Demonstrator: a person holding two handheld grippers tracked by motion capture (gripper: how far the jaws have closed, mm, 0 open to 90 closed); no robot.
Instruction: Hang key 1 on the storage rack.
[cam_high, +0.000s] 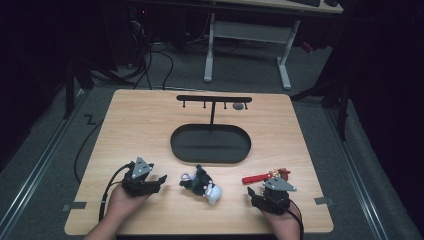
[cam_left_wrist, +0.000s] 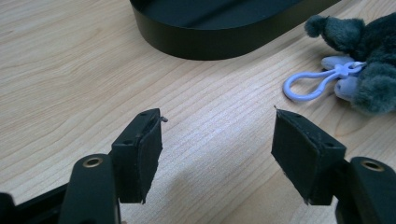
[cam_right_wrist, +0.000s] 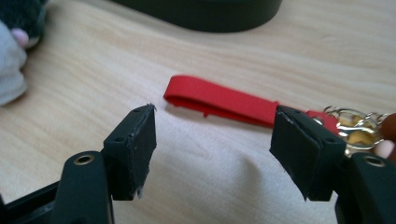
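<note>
High view: a red strap keychain (cam_high: 257, 177) lies flat on the wooden table (cam_high: 140, 125), its long axis near level, loop end pointing left toward a grey plush keychain (cam_high: 201, 182), metal ring end (with a charm) at right. It rests just ahead of the right gripper (cam_high: 256, 191), whose jaws stand wide, holding nothing. Left gripper (cam_high: 161, 179) is likewise wide, empty. Behind sit a black oval tray (cam_high: 210, 157) and hook stand (cam_high: 214, 100); grey floor and dark room surround.

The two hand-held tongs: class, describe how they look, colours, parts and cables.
The left tongs and right tongs are black, each topped by a grey three-cornered plate. Their jaws carry flat black pads with small screw holes, on arms with brass-coloured rivets. A black cable trails from each. No sleeves are visible.
</note>
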